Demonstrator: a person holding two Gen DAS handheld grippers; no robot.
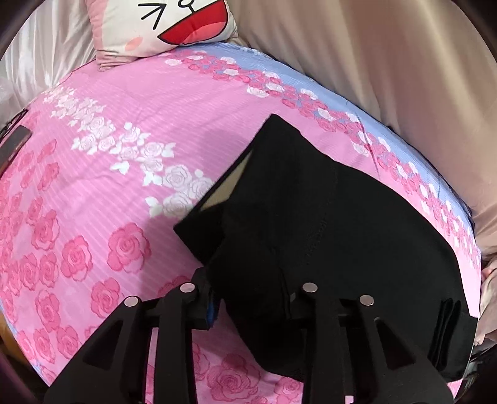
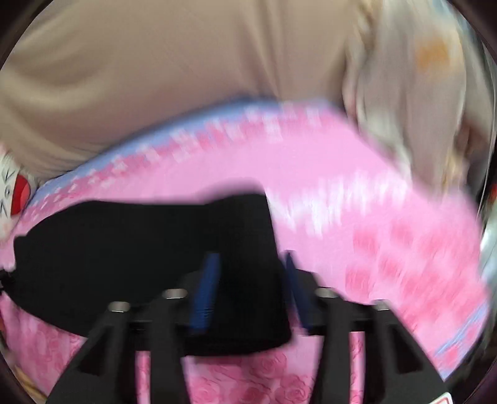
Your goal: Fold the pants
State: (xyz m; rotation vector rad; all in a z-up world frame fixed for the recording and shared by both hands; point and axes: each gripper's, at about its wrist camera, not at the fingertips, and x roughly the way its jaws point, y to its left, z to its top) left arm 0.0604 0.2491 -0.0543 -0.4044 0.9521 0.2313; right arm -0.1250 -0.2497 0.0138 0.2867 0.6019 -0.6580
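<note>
The black pants (image 1: 326, 248) are lying half-folded on the bed (image 1: 93, 192) just ahead of both tools, the right hand-held gripper (image 2: 248, 289) standing open astride one cloth edge, the left hand-held gripper (image 1: 248, 295) buried in fabric, grip unclear; corners should be aligned before pressing flat.

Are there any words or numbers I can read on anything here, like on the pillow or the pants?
No readable words or numbers anywhere.
Cartoon pillow: only a drawn face with a red mouth, no letters.
Black pants: no label or brand shows.
Pink rose bedsheet: only a flower pattern.
Red-edged white sticker at the bottom edge of the right wrist view: cut off, nothing readable.
Dark flat object at the sheet's left edge: no text visible.
</note>
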